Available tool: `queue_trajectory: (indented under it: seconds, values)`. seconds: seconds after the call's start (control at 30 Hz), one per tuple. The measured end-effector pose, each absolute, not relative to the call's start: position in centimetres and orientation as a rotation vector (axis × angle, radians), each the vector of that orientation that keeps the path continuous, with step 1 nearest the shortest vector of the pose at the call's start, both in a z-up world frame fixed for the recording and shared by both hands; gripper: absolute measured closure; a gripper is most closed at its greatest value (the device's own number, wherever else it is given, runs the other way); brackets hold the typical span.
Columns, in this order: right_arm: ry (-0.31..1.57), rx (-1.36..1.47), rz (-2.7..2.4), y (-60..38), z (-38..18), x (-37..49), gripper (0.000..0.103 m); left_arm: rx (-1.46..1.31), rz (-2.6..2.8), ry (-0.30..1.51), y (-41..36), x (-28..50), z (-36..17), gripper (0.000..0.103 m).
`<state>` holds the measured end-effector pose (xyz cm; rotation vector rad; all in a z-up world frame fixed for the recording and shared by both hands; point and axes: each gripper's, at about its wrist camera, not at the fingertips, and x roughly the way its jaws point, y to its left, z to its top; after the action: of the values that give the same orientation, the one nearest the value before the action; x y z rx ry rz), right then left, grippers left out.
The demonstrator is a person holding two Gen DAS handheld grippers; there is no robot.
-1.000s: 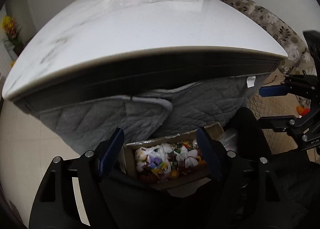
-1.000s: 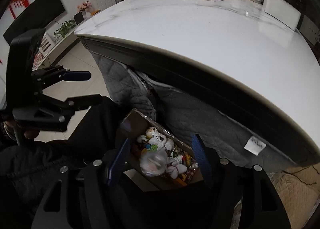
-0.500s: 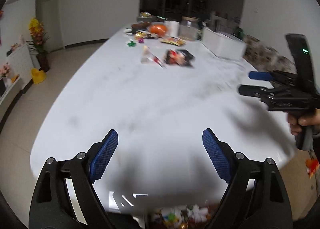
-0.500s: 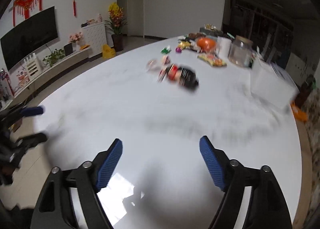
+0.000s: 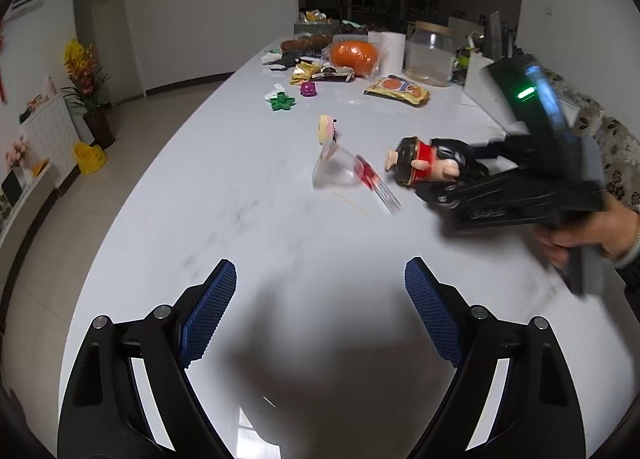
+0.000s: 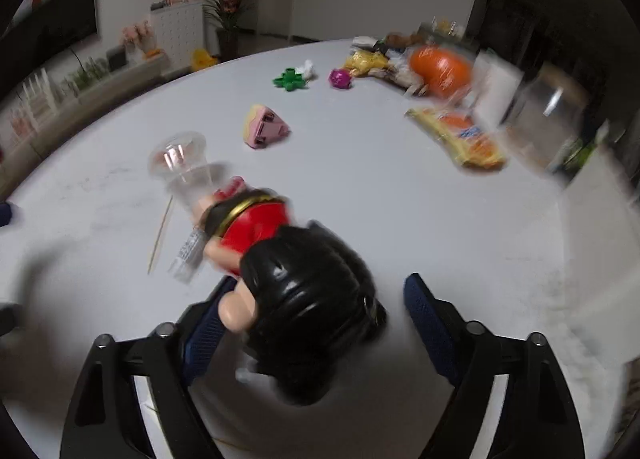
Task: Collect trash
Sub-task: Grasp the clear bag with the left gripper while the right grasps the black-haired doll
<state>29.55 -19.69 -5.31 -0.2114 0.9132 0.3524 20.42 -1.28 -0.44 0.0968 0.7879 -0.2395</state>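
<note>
On the white marble-look bench I count one of each loose thing. One plastic doll with black hair and a red top lies on its side. Beside its feet lies one clear plastic cup with a domed lid, and one thin wooden skewer lies just beside the cup. Further along sit one pink and yellow wedge-shaped toy, one green flower-shaped piece and one small purple ball. At the far end are one round orange bag, one yellow snack packet, one white paper roll and one clear jar with a wooden lid.

Two tools show. The left tool stands wide apart over bare bench, nothing between its fingers. The right tool, carried by the person's right hand, has just been closing; the doll's head lies between its fingers, with the right-hand one still clear of it.

Beyond the bench are pale floor tiles, one pot of yellow flowers, a white cabinet and dark shelving.
</note>
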Motion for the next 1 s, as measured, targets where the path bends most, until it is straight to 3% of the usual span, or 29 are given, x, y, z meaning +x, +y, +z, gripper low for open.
queue_trajectory:
  seconds: [0.13, 0.43, 0.47, 0.5, 0.53, 0.6, 0.77, 1.0]
  values:
    - [0.923, -0.107, 0.344, -22.0, -4.6, 29.6, 0.044, 0.093, -0.254, 0.798, -2.1, 25.0, -1.2, 0.019]
    - [0.962, 0.057, 0.314, -28.9, -4.1, 24.4, 0.044, 0.094, -0.302, 0.868, -4.2, 32.3, -3.0, 0.019]
    - [0.963, 0.071, 0.308, -29.5, -4.2, 24.0, 0.044, 0.093, -0.314, 0.883, -4.5, 32.9, -3.2, 0.024]
    - [0.958, 0.075, 0.304, -29.9, -4.2, 23.5, 0.044, 0.099, -0.323, 0.907, -4.8, 33.4, -3.5, 0.042]
    - [0.957, 0.074, 0.299, -30.1, -4.2, 22.9, 0.044, 0.113, -0.313, 0.915, -5.0, 33.5, -3.7, 0.047]
    - [0.957, 0.083, 0.294, -30.4, -4.2, 22.4, 0.044, 0.143, -0.308, 0.905, -5.5, 33.0, -3.4, 0.076]
    - [0.928, 0.106, 0.287, -30.6, -3.4, 20.5, 0.044, 0.085, -0.312, 0.909, -4.2, 30.1, -3.1, 0.086]
    - [0.901, 0.123, 0.310, -28.7, -1.7, 14.4, 0.044, 0.013, -0.373, 0.839, -1.5, 19.9, -0.3, 0.098]
